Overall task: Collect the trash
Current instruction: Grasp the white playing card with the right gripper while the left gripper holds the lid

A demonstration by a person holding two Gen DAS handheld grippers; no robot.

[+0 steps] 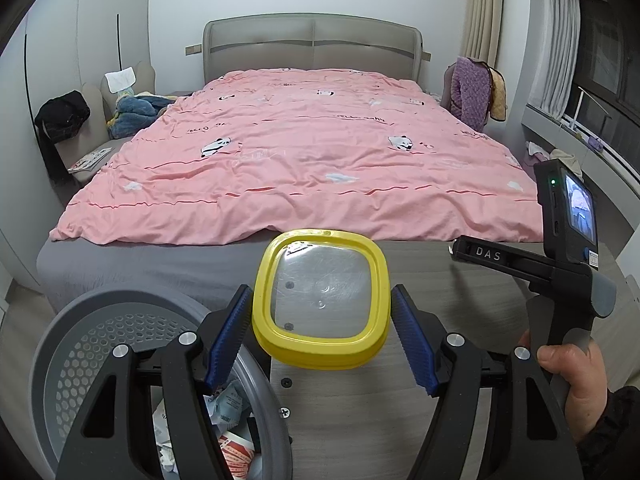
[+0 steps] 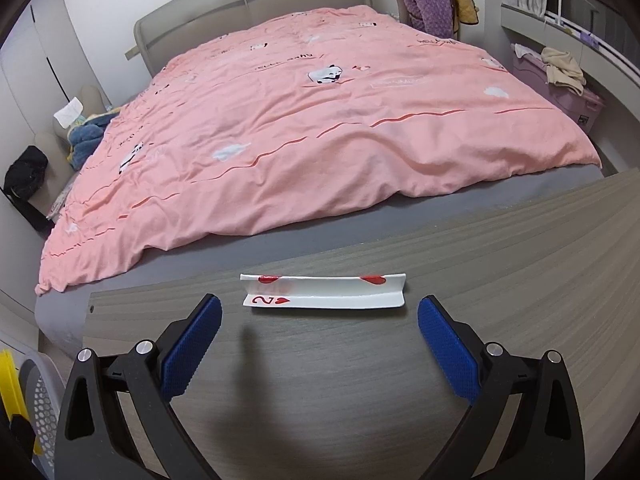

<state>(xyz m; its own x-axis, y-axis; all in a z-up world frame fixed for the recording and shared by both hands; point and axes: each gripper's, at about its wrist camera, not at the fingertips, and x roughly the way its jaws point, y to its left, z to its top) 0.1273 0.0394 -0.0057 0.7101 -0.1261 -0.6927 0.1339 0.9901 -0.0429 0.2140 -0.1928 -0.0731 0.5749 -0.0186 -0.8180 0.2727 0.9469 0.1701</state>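
In the left wrist view, my left gripper [image 1: 320, 320] has a yellow-rimmed clear lid [image 1: 322, 300] between its blue pads [image 1: 226, 330]; the left pad touches the rim, a small gap shows at the right pad. The lid hangs over the table's left edge beside a grey perforated trash basket [image 1: 80, 344] holding crumpled paper and wrappers. In the right wrist view, my right gripper [image 2: 320, 344] is open and empty above the wooden table [image 2: 500, 280]. A folded two-of-hearts playing card [image 2: 324, 290] lies just beyond its fingertips. The right gripper also shows in the left wrist view [image 1: 520, 260].
A bed with a pink duvet [image 1: 300, 160] stands right behind the table. The basket's rim and the yellow lid show at the lower left of the right wrist view [image 2: 40, 400]. A purple storage box with cloths [image 2: 560, 84] stands at the right.
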